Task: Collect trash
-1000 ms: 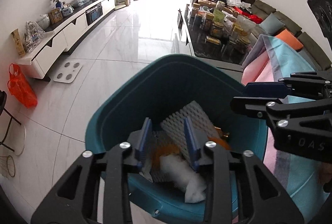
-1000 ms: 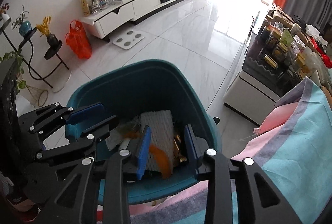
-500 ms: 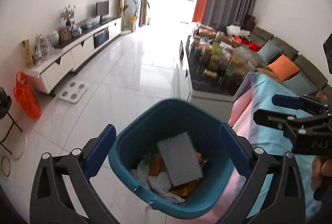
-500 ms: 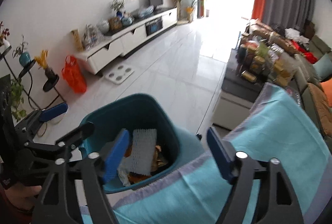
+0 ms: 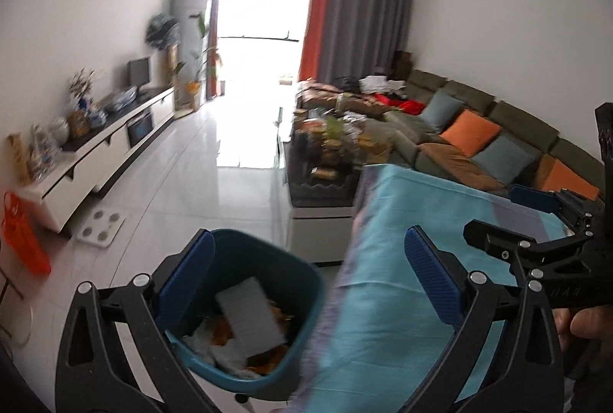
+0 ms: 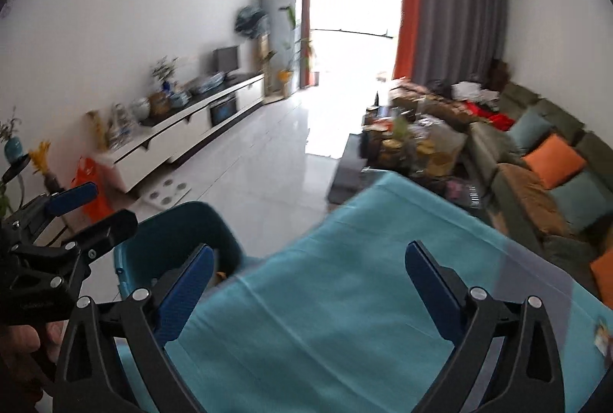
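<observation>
Where the teal bin [image 5: 245,302] stands on the white tiled floor [image 5: 214,190], hard against the edge of the bench [image 5: 402,259] draped in a turquoise cloth, holds the trash: a grey foam sheet [image 5: 251,317] lying slanted on top, white crumpled paper [image 5: 218,348] and orange scraps [image 5: 268,359] beneath and beside it. Seen from the right wrist only as a teal wall [image 6: 172,240] beside the bench, contents mostly hidden.

Just above the bin, left tongs [image 5: 310,282] spread wide, gripping nothing, one blue pad over the bin's near-left rim and the other over the cloth. Beside the bin on the bench side, right tongs [image 6: 309,286] likewise gaping and empty, both blue pads over the turquoise cloth. Visible also from the left wrist as a black frame with a blue pad [image 5: 532,198] at the far side of the bench, a hand [image 5: 586,325] partly showing below it.

Beyond the bin, past the bench, a low dark coffee table [image 5: 325,160] crowded with blurred items. Further from the bin, along the right wall, an olive sofa [image 5: 471,129] with orange and grey-blue cushions. Across the floor from the bin, a white scale [image 5: 101,229], an orange bag [image 5: 23,236] and a long white TV cabinet [image 5: 107,152]. Far behind the bin, a bright window with orange and grey curtains [image 5: 345,30].
</observation>
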Demonstrator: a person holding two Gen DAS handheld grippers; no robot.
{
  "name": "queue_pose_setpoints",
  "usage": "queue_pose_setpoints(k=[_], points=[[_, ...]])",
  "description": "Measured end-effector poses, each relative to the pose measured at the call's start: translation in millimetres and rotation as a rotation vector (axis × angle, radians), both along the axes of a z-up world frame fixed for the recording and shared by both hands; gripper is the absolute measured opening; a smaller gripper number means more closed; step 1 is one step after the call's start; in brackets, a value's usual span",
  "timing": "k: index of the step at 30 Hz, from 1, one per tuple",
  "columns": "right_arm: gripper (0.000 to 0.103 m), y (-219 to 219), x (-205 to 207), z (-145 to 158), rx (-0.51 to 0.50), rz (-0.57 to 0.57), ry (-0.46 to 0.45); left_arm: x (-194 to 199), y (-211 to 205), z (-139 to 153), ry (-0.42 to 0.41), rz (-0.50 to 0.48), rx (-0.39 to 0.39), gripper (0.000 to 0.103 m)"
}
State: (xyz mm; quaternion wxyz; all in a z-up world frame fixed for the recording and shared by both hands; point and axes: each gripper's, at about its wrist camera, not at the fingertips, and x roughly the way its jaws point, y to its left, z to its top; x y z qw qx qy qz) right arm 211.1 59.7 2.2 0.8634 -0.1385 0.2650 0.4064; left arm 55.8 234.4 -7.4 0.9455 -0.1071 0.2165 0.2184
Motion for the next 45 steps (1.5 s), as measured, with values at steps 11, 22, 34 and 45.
queue_pose_setpoints(k=[11, 22, 34, 45], points=[[0.096, -123.7, -21.6, 3.4, 0.106, -0.241, -0.087, 13.2, -108.8, 14.1, -0.045, -0.222, 0.076, 0.098], [0.096, -215.1, -59.9, -9.7, 0.162, -0.471, -0.160, 10.7, -189.7, 9.8, -0.104, -0.391, 0.129, 0.098], [0.096, -250.9, -93.4, -12.8, 0.206, -0.572, -0.238, -1.5, -187.5, 6.8, -0.169, -0.365, 0.142, 0.098], [0.096, -263.6, -131.4, -17.7, 0.248, -0.680, -0.317, -20.8, -197.5, 7.5, -0.260, -0.382, 0.194, 0.098]])
